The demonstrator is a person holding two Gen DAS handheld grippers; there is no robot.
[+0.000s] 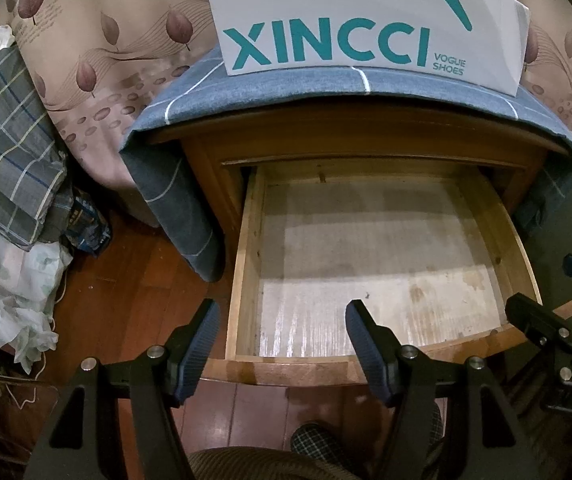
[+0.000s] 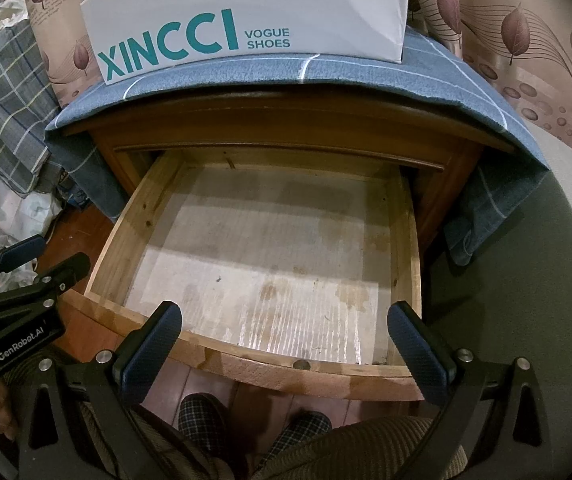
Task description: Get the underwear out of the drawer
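Hovering just before the pulled-out drawer, both grippers point down into it with nothing between their fingers: the left gripper has its fingers apart over the drawer's front left corner, and the right gripper holds its fingers spread wider above the front rail. Below them, a person's slippered feet and corduroy-clad knees sit close under the drawer front. The drawer floor is bare, stained lining from front rail to back wall; no underwear shows anywhere in it, in either view. That is the main hazard: reaching in and closing on nothing, or scraping the pads along the lining, because the garment is simply not visible there. If it lies deeper under the cabinet's top edge, that part is hidden, and a reach that far risks knocking the fingers on the frame. Further back, a blue checked cloth drapes the nightstand and hangs beside the drawer; a careless lift could snag it and tip the white shoe bag standing on it. Plaid fabric heaped on the left could be mistaken for the target.
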